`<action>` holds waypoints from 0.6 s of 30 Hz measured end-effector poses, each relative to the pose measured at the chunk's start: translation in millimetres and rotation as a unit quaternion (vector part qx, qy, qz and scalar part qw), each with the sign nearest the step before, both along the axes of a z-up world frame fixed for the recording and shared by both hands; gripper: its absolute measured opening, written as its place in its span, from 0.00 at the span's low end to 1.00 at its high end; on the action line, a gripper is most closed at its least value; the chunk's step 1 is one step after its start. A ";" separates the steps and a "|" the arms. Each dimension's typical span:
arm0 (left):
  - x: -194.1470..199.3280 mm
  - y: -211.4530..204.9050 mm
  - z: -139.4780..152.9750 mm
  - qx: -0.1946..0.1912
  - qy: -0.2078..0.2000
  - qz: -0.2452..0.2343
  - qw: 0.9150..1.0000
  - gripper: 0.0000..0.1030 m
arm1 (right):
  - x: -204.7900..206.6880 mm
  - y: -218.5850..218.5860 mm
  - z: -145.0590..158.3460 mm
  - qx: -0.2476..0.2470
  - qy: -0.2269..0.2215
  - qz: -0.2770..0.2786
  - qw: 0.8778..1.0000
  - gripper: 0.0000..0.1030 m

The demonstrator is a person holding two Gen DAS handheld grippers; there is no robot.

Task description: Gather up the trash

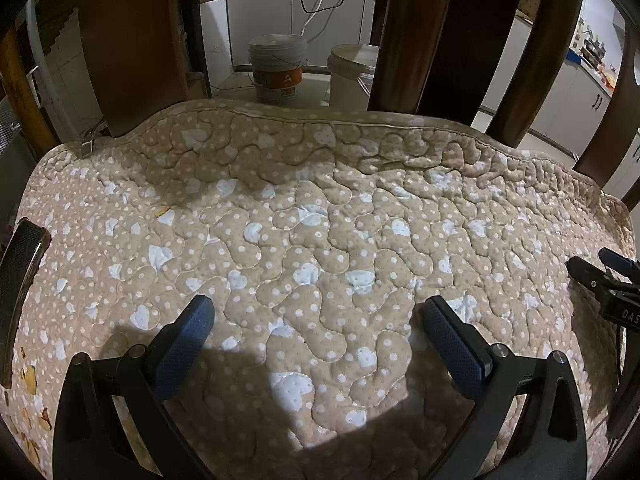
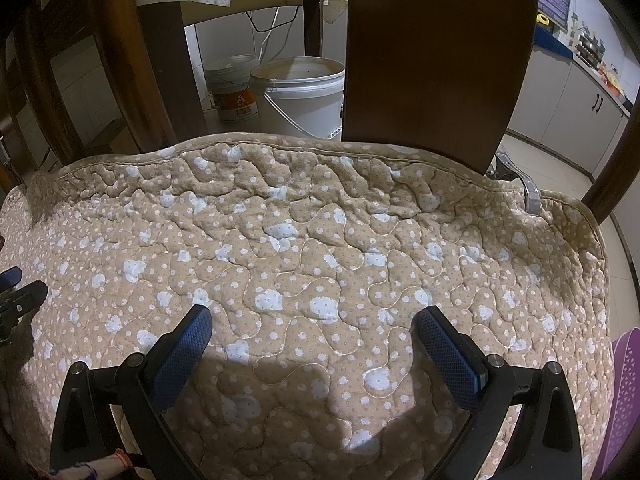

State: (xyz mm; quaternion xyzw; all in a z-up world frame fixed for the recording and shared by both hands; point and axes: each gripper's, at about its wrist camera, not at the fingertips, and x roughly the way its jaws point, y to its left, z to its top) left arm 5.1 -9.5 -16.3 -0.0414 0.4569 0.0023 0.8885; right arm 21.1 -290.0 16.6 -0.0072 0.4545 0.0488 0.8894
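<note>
Trash on the quilted cushion (image 1: 320, 240): small yellowish-brown scraps (image 1: 30, 378) lie at the near left edge of the cushion in the left wrist view, with one more scrap (image 1: 163, 212) farther in on the left; what they are made of is too small to tell. The middle of the cushion, under both tools, carries no trash that we can see.

The left tool (image 1: 316, 320) hovers above the cushion, its blue-padded fingers spread wide and holding nothing. The right tool (image 2: 314, 320) does the same in its own view, fingers spread and empty; its tip also shows at the right edge of the left view. A purple perforated basket (image 2: 624, 400) stands at the near right edge of the cushion, and we judge it the likely receptacle.

We read the step as the search before the first pick. The next move calls for swinging the left tool leftward and near, lowering it over a scrap, and closing on it without catching the fabric.

Beyond the cushion stand chair slats (image 2: 436, 52) and two buckets (image 2: 300, 92).
</note>
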 end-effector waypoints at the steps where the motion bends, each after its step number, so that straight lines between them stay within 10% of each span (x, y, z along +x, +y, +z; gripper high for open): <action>1: -0.6 -0.3 0.0 0.001 0.000 0.001 1.000 1.00 | -0.8 -1.4 1.5 0.000 0.000 0.000 1.000 1.00; 18: 1.9 0.6 -1.6 0.001 -0.002 0.002 1.000 1.00 | -0.3 -0.8 0.8 0.000 0.000 0.000 1.000 1.00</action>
